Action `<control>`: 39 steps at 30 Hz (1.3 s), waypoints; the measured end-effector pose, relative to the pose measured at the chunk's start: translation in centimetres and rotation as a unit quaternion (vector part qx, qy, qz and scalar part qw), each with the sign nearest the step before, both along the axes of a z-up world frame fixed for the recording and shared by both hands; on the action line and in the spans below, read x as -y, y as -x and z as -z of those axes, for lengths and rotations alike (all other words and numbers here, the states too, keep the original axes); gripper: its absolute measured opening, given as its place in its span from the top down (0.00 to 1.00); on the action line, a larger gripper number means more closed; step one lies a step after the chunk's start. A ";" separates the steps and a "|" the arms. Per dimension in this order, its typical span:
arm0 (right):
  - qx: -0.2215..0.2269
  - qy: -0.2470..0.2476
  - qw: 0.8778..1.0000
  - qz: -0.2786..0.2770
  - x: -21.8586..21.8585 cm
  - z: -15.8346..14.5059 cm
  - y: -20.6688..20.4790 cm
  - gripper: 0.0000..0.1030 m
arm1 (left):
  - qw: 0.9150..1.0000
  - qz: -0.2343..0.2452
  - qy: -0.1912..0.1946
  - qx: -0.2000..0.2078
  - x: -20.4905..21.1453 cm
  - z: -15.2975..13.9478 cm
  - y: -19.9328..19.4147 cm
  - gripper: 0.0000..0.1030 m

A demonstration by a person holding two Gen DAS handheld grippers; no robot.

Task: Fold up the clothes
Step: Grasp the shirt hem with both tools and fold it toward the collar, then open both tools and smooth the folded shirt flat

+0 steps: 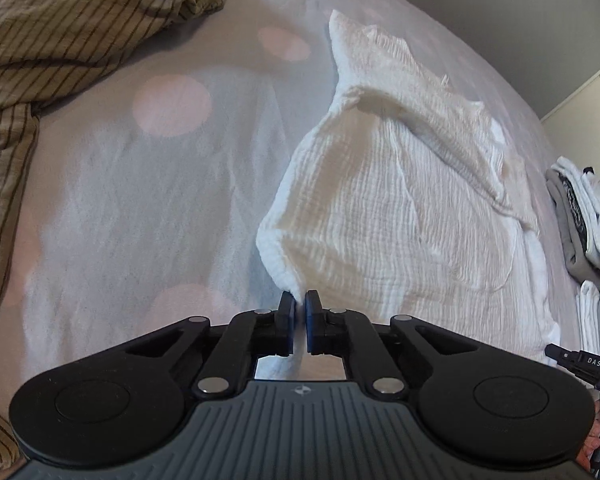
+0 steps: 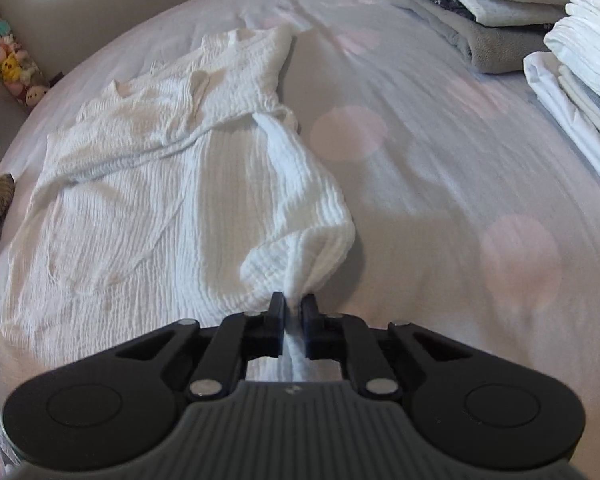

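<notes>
On the bed sheet (image 2: 440, 184), pale w/ faint pink dots, lies a white garment (image 2: 152, 184) of crinkled gauze cloth, spread mostly flat and reaching away from both cameras. The left gripper (image 1: 299, 300) is clenched on a bunched corner of the garment's near edge; cloth shows between the blue pads and runs back through the gap. The right gripper (image 2: 293, 302) is also clamped on the garment, at the end of a twisted rope-like strip that rises from the flat part to the jaws. So both near corners are held and slightly lifted, while the far part w/ the neck opening rests on the sheet. Judgement on handling: the cloth looks very light, soft and limp, w/ no stiffness at all, so it will sag and bunch wherever it is not held, and a fold edge will not stay straight by itself. The crinkle texture probably gives good friction, so slipping from the pads seems not likely, but a thin pinch can pull out if tugged hard. Best to hold at corners or hem, approx. as now, and keep some tension between the two grips so that the edge stays flat; the right side is twisted and may need untwisting. Near the right side stand stacks of folded clothes (image 2: 500, 0); a brown striped cloth (image 1: 60, 32) lies at far left.
</notes>
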State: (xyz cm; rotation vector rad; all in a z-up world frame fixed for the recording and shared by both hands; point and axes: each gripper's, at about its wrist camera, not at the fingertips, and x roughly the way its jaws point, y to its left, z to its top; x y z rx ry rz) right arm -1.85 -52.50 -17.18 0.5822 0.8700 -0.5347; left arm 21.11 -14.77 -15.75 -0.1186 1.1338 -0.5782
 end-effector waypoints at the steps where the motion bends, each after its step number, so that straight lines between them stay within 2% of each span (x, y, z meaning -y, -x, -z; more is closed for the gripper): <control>1: 0.008 0.008 1.000 0.001 0.2 -0.4 -0.1 0.90 | 1.000 -0.004 0.003 0.013 -0.1 -0.4 -0.2 0.97; 4: 0.041 0.053 0.998 -0.013 0.4 -2.0 -0.6 0.90 | 0.998 -0.015 0.012 0.052 -0.3 -1.5 -0.7 0.97; 8: 0.094 0.119 0.988 -0.033 0.9 -4.1 -2.3 0.90 | 0.994 -0.035 0.023 0.102 -0.3 -2.7 -1.6 0.97; 12: 0.093 0.138 0.984 -0.059 1.4 -3.1 -4.5 0.90 | 0.990 -0.029 0.003 0.137 0.9 -2.4 -2.2 0.97; 15: 0.087 0.144 0.984 -0.061 1.6 -0.9 -5.0 0.88 | 0.987 -0.008 -0.026 0.156 2.0 -1.6 -2.3 0.97; 18: 0.061 0.128 0.989 -0.045 1.9 1.6 -4.8 0.78 | 0.988 -0.007 -0.044 0.151 2.3 -0.9 -2.2 0.94; 20: 0.057 0.106 0.992 -0.028 2.7 2.0 -4.5 0.72 | 0.987 -0.006 -0.053 0.154 2.3 -0.8 -1.9 0.92; 22: 0.078 0.102 0.992 -0.009 3.2 1.3 -3.8 0.62 | 0.984 -0.002 -0.061 0.167 2.4 -1.0 -1.4 0.87; 24: 0.088 0.099 0.991 -0.003 3.1 0.6 -3.3 0.60 | 0.980 0.003 -0.072 0.188 2.5 -1.5 -0.8 0.87; 27: 0.078 0.093 0.992 -0.021 2.7 -0.4 -3.1 0.60 | 0.969 0.026 -0.074 0.233 3.0 -3.1 0.5 0.85; 29: 0.075 0.093 0.991 -0.054 1.9 -1.7 -3.2 0.58 | 0.961 0.059 -0.070 0.260 3.6 -4.3 1.7 0.81; 31: 0.074 0.103 0.986 -0.106 0.8 -3.1 -3.3 0.47 | 0.951 0.102 -0.072 0.284 4.4 -5.3 2.8 0.72; 32: 0.065 0.120 0.981 -0.139 0.0 -3.7 -3.4 0.45 | 0.944 0.128 -0.079 0.292 4.9 -5.7 3.3 0.70; 33: 0.055 0.143 0.973 -0.176 -0.9 -4.3 -3.5 0.39 | 0.937 0.155 -0.088 0.300 5.5 -6.0 3.8 0.67; 34: 0.044 0.164 0.962 -0.212 -1.8 -4.8 -3.5 0.28 | 0.929 0.180 -0.097 0.309 5.9 -6.2 4.3 0.63; 36: 0.031 0.201 0.940 -0.276 -3.4 -5.6 -3.3 0.17 | 0.911 0.222 -0.115 0.328 6.8 -6.6 5.3 0.60; 37: 0.029 0.216 0.927 -0.306 -4.1 -5.9 -3.0 0.17 | 0.901 0.242 -0.122 0.338 7.2 -6.8 5.8 0.59; 39: 0.030 0.241 0.897 -0.370 -5.5 -6.1 -2.3 0.14 | 0.874 0.297 -0.141 0.359 8.0 -6.9 7.2 0.57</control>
